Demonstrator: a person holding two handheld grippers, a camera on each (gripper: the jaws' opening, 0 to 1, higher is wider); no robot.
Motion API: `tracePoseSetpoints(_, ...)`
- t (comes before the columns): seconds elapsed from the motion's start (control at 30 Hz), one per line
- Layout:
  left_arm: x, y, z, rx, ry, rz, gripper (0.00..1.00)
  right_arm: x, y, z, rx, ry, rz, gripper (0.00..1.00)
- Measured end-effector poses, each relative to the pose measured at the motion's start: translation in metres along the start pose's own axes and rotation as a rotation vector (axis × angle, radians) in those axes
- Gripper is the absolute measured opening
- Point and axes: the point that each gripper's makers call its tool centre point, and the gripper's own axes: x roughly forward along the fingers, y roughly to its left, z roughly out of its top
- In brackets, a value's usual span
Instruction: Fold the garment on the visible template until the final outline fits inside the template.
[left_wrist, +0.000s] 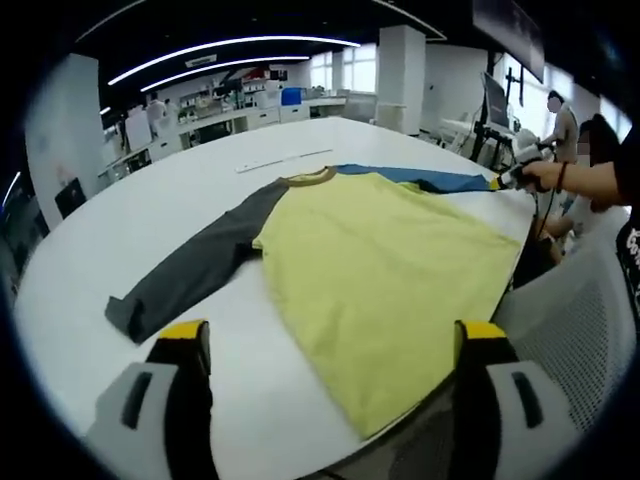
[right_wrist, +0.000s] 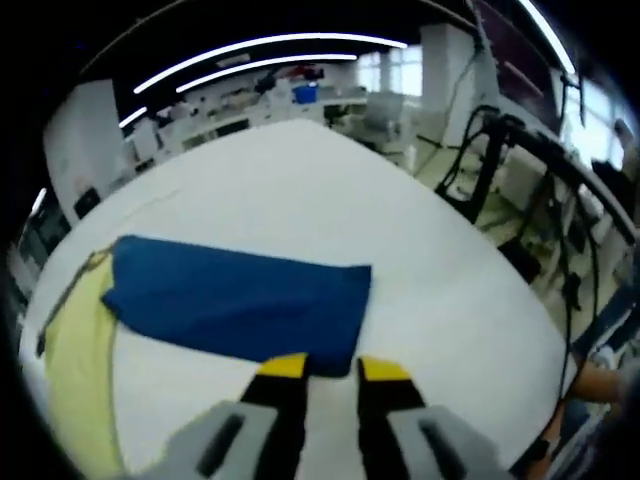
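Spread flat on the white table (left_wrist: 120, 230) lies the garment (left_wrist: 385, 260), a long-sleeved shirt with a pale yellow body, a grey sleeve (left_wrist: 195, 265) and a blue sleeve (right_wrist: 235, 300). In the left gripper view, the grey sleeve stretches out from the yellow body toward the table's near-left side, while the blue sleeve runs off behind the body toward the table's far-right edge. Part of the yellow hem hangs over the table edge, close to a grey mesh chair (left_wrist: 575, 320).

The left gripper (left_wrist: 333, 340) stands wide open above the shirt's hem, its yellow-tipped jaws far apart with nothing between them.

The right gripper (right_wrist: 330, 367) sits at the cuff end of the blue sleeve, its jaws narrowly parted; whether they pinch the cloth I cannot tell. That same gripper (left_wrist: 505, 180) appears in the left gripper view, carried by a person's hand (left_wrist: 545, 175) at the sleeve's end.

A thin pale strip (left_wrist: 283, 160) lies on the table beyond the collar (left_wrist: 310, 178).
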Motion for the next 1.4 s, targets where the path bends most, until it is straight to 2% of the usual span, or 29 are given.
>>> tracePoseSetpoints(0.07, 0.000, 0.000, -0.001, 0.002, 0.004, -0.002, 0.97, 0.003, 0.001, 0.003, 0.053, -0.012, 0.010, 0.13)
tracePoseSetpoints(0.27, -0.001, 0.001, -0.003, 0.006, 0.017, -0.001, 0.95, 0.000, 0.002, 0.002, -0.032, 0.015, -0.024, 0.09)
tracePoseSetpoints(0.37, -0.001, 0.002, -0.004, -0.002, 0.019, -0.001, 0.95, -0.002, 0.008, 0.001, -0.030, 0.014, -0.034, 0.05)
tracePoseSetpoints(0.43, -0.002, 0.002, -0.005, -0.007, 0.023, 0.006, 0.95, 0.006, 0.001, 0.005, -0.035, 0.017, -0.040, 0.02)
tracePoseSetpoints(0.47, -0.002, 0.002, -0.005, -0.008, 0.024, 0.006, 0.95, 0.000, 0.006, 0.003, -0.027, 0.018, -0.038, 0.00)
tracePoseSetpoints(0.5, -0.002, 0.002, -0.005, -0.012, 0.025, 0.005, 0.95, -0.004, 0.010, 0.003, -0.021, 0.022, -0.035, 0.00)
tracePoseSetpoints(0.57, -0.003, 0.002, -0.006, -0.014, 0.027, 0.006, 0.96, 0.007, 0.002, 0.007, -0.019, 0.039, -0.026, 0.00)
tracePoseSetpoints(0.63, -0.004, 0.002, -0.006, -0.013, 0.029, 0.004, 0.97, 0.003, 0.007, 0.006, -0.029, 0.051, -0.016, 0.00)
tracePoseSetpoints(0.73, -0.005, 0.002, -0.007, -0.005, 0.030, -0.001, 0.99, 0.012, -0.002, 0.013, -0.014, 0.054, -0.005, 0.00)
tracePoseSetpoints(0.83, -0.007, 0.002, -0.005, -0.009, 0.022, -0.007, 0.99, 0.006, 0.002, 0.014, 0.000, 0.053, -0.002, 0.00)
tracePoseSetpoints(1.0, -0.008, 0.004, -0.006, -0.027, 0.017, 0.000, 0.99, 0.010, -0.006, 0.027, 0.009, 0.046, 0.002, 0.00)
tracePoseSetpoints(1.1, -0.009, 0.004, -0.007, -0.029, 0.019, -0.003, 0.99, 0.009, -0.001, 0.035, 0.014, 0.029, 0.013, 0.00)
tracePoseSetpoints(1.3, -0.012, 0.001, -0.006, -0.036, 0.007, -0.027, 0.99, 0.022, -0.014, 0.055, 0.010, 0.016, -0.001, 0.00)
tracePoseSetpoints(1.37, -0.013, 0.003, -0.004, -0.048, -0.005, -0.026, 0.99, 0.013, -0.006, 0.052, 0.024, 0.016, -0.005, 0.00)
tracePoseSetpoints(1.4, -0.013, 0.003, -0.004, -0.055, -0.008, -0.026, 0.99, 0.022, -0.014, 0.056, 0.032, 0.020, -0.004, 0.00)
